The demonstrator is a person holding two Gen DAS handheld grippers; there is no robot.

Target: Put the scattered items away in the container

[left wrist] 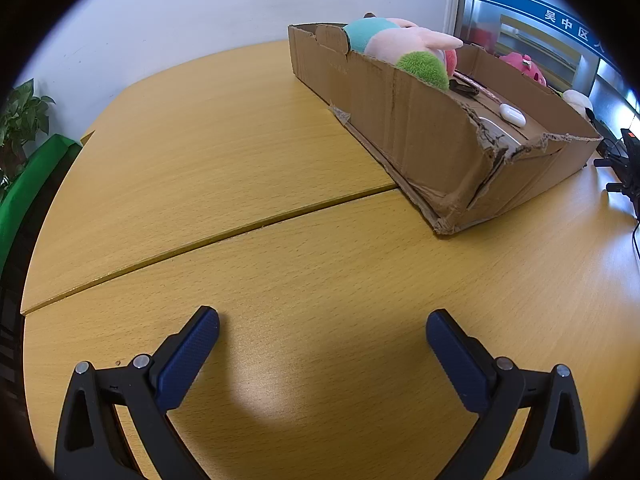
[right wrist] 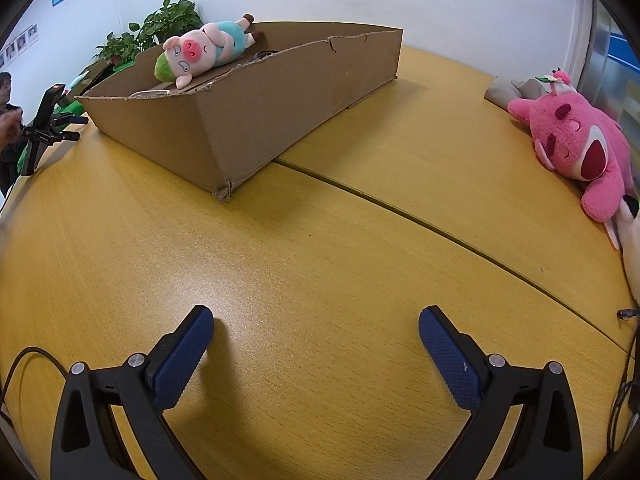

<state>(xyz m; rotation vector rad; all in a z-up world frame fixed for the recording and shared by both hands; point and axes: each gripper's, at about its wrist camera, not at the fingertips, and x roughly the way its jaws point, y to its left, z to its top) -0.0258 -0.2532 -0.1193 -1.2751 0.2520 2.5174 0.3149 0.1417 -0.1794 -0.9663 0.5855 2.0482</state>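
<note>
A long cardboard box (left wrist: 424,136) lies on the yellow wooden table (left wrist: 240,184); it also shows in the right wrist view (right wrist: 256,112). A pig plush (right wrist: 200,52) with a green hat and blue shirt lies in it, seen too in the left wrist view (left wrist: 400,46). A white earbud case (left wrist: 513,115) and a dark item also lie inside. A pink bear plush (right wrist: 580,144) lies on the table at the right edge. My left gripper (left wrist: 322,320) is open and empty, low over the table. My right gripper (right wrist: 316,318) is open and empty too.
A black tripod stand (right wrist: 44,124) and a person stand at the table's left edge. A white plush (right wrist: 632,240) and cables lie at the far right. A grey cloth (right wrist: 512,90) lies behind the pink bear. Potted plants (right wrist: 160,28) stand behind the box.
</note>
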